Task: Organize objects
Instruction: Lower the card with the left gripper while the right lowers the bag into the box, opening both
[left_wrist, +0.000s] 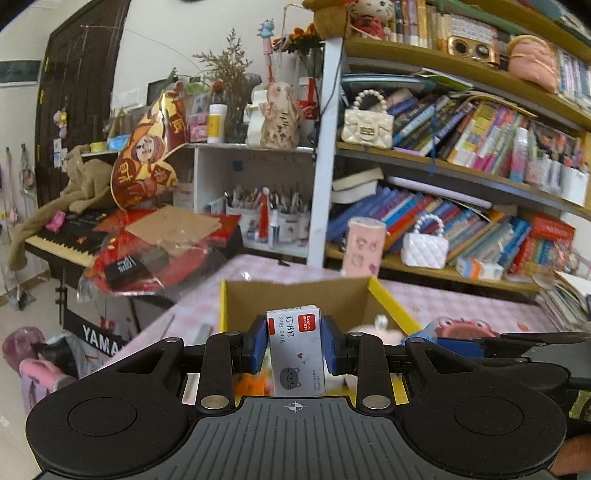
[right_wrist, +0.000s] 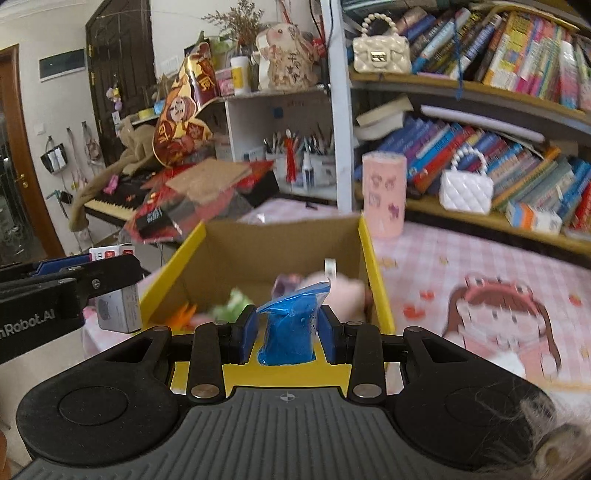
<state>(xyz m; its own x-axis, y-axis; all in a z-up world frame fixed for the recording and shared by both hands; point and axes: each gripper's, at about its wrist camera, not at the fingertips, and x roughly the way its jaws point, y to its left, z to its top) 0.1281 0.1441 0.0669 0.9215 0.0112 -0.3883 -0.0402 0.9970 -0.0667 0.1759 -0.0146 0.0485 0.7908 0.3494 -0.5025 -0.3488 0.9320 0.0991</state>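
An open cardboard box with yellow outer walls stands on the pink checked table. My left gripper is shut on a white staples box with a grey cat print, held over the near edge of the cardboard box. It also shows at the left of the right wrist view. My right gripper is shut on a blue plastic packet, held above the box's near rim. Small soft toys, pink, green and orange, lie inside the box.
A pink cylinder with stickers stands behind the box. Bookshelves with books and two small quilted handbags line the back right. A keyboard piano piled with red packaging is at the left. The tablecloth shows a cartoon girl.
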